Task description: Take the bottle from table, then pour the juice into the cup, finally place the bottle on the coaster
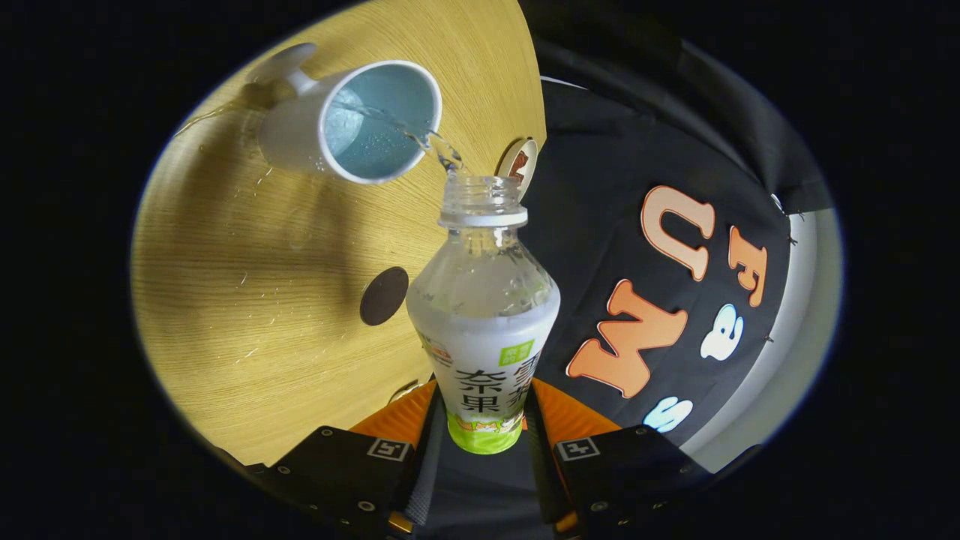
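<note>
My gripper (484,420) is shut on a clear uncapped bottle (484,300) with a white and green label, both fingers pressing its lower body. The bottle is tipped over, its open neck pointing at a white cup (352,124) with a light blue inside that stands on the wooden table (247,300). A thin clear stream (420,135) runs from the bottle's mouth into the cup, where liquid is pooling. A round coaster (519,161) with a brown picture lies at the table's edge, partly hidden behind the bottle's neck.
A small dark round disc (384,295) lies on the table beside the bottle. Droplets are scattered on the wood near the cup. The table's edge runs just behind the bottle, with the black booth wall (637,187) beyond it.
</note>
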